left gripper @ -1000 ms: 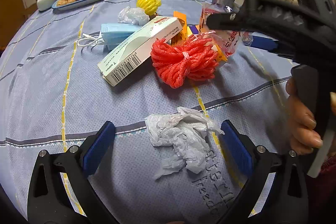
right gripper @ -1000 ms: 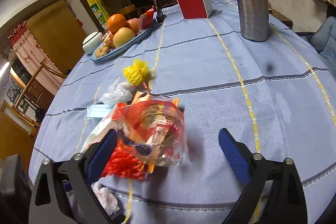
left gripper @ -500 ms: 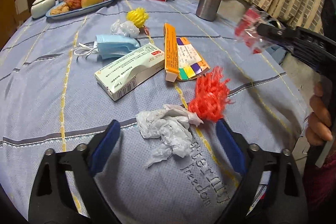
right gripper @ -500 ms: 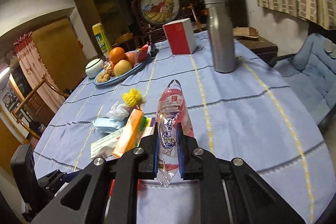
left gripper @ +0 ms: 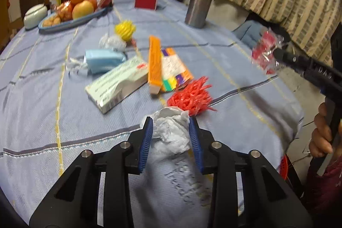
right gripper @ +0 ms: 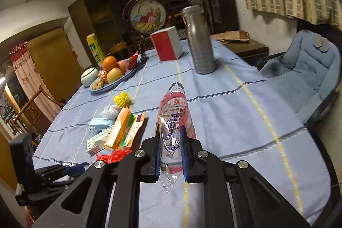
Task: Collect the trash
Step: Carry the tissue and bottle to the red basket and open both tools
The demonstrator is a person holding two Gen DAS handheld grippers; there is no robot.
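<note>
**Both grippers clamped on trash, ready to carry it off the table**

A crumpled white tissue (left gripper: 171, 134) sits near the front edge of a round table covered in a blue striped cloth (left gripper: 42, 104). The left gripper (left gripper: 171, 138) has just closed its blue pads on the tissue from both sides. Whether the tissue is lifted clear of the cloth cannot be told.

Touching the tissue's far side lies a red mesh net (left gripper: 190, 97). More clutter lies beyond it: a white carton (left gripper: 117, 82), an orange box (left gripper: 155, 63), a blue face mask (left gripper: 102, 59), a clear plastic wad (left gripper: 111, 42) and a yellow net (left gripper: 125, 29).

The right gripper (right gripper: 171, 142) is clamped on a red-and-clear plastic wrapper (right gripper: 175, 112), held in the air at the table's right side.

The step in hand appears to be pickup, done on both sides. The next move likely calls for carrying both pieces to a bin; none is clearly visible.

The red net may snag and drag with the tissue. Open cloth lies to the right, toward the edge and a blue cushioned chair (right gripper: 303, 78). A steel bottle (right gripper: 198, 44), a red box (right gripper: 166, 46) and a fruit plate (right gripper: 113, 82) stand well apart at the far side.
</note>
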